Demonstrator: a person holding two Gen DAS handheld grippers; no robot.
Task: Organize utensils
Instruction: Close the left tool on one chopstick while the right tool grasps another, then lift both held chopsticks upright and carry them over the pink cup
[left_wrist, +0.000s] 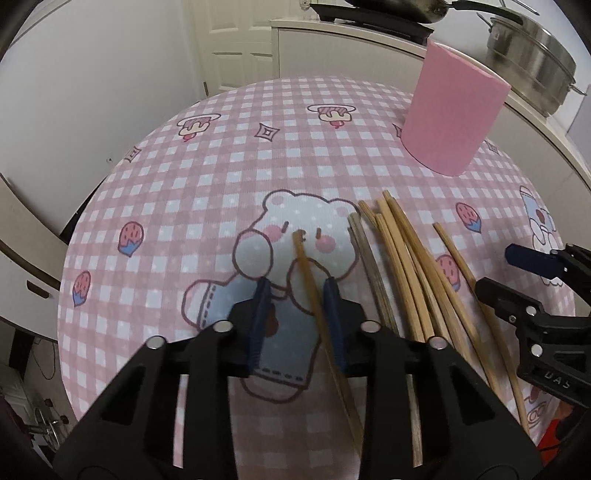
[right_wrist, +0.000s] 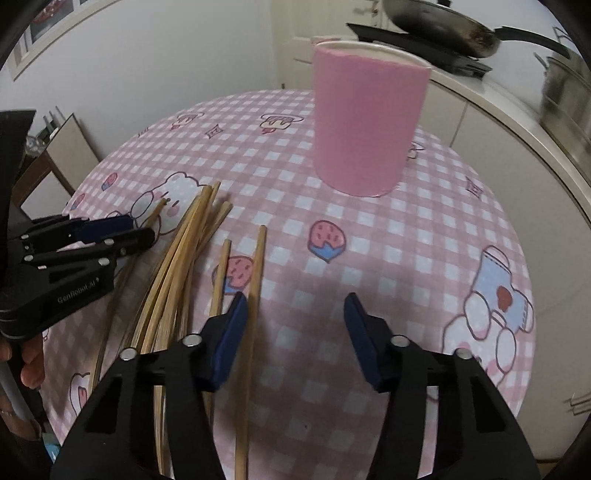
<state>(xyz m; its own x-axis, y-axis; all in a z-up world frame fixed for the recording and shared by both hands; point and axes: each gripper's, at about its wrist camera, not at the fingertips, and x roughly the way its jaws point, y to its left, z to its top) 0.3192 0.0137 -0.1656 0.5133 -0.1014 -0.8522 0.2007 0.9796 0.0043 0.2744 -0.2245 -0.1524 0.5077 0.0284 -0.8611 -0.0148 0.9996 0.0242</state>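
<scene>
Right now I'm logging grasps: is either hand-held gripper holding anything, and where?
Neither grips yet. One chopstick lies between the left hand-held gripper's open jaws; another chopstick between the right hand-held gripper's.

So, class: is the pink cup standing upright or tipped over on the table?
Upright. The pink cup stands on its base on the checked tablecloth, rim uppermost, apart from the chopsticks. Its inside is hidden.

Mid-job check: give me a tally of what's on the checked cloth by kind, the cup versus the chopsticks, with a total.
Pink cup: 1
Single chopsticks lying clear of the bundle: 3
Bundled chopsticks: at least 5; they overlap, so the exact count is unclear
Total: at least 9
</scene>
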